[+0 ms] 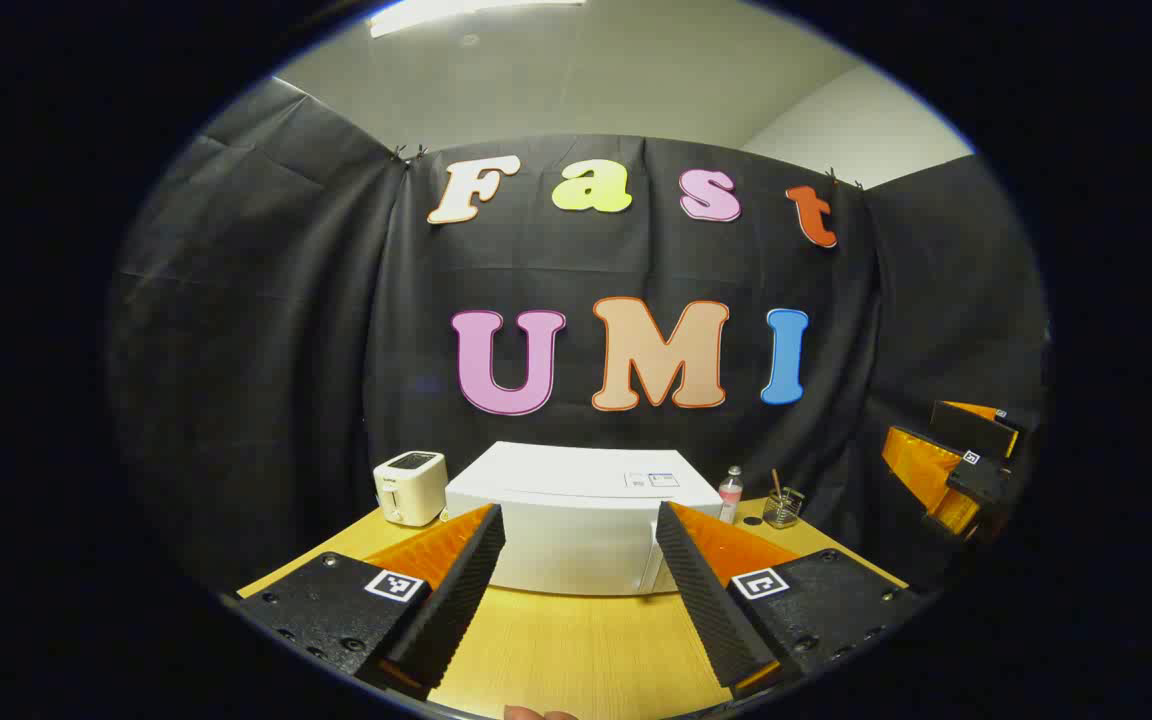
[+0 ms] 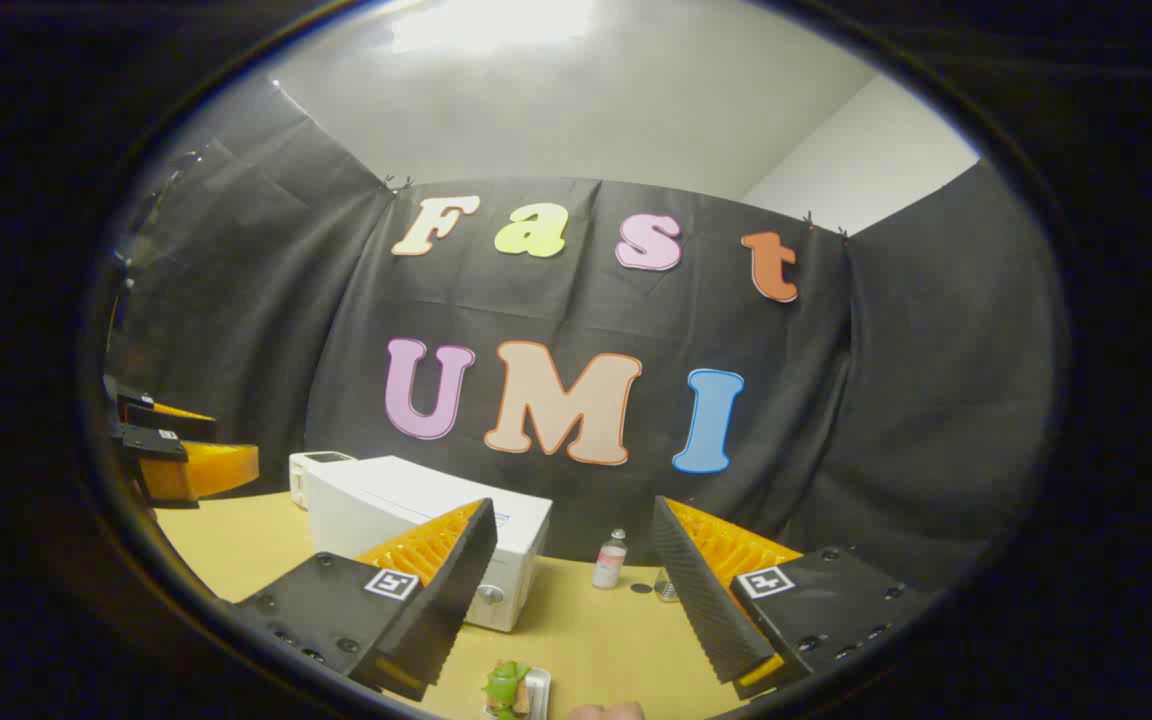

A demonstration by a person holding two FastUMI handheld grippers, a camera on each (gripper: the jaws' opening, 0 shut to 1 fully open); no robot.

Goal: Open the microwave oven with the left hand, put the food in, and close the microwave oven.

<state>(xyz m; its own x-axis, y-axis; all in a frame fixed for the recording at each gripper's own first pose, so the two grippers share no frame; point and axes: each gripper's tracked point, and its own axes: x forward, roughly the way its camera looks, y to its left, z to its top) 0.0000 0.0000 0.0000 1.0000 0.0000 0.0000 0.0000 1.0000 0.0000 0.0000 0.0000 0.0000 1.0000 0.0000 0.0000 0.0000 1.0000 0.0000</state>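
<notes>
A white microwave oven (image 1: 576,525) stands at the back of the wooden table (image 1: 576,650) with its door closed. My left gripper (image 1: 581,520) hovers open in front of it, with nothing between its fingers. In the right gripper view the microwave oven (image 2: 416,535) sits to the left, its knobs facing me. My right gripper (image 2: 576,520) is open and empty above the table (image 2: 596,640). Below it, at the near edge, lies the food (image 2: 506,688), green pieces on a small white tray. The other gripper (image 2: 186,460) shows far left, and the right one (image 1: 956,460) at the left view's right edge.
A white toaster (image 1: 411,487) stands left of the microwave. To its right are a small bottle (image 1: 730,493) and a glass jar (image 1: 782,508) holding sticks. The bottle (image 2: 610,560) also stands behind my right gripper. Black cloth walls close in the table's back and sides.
</notes>
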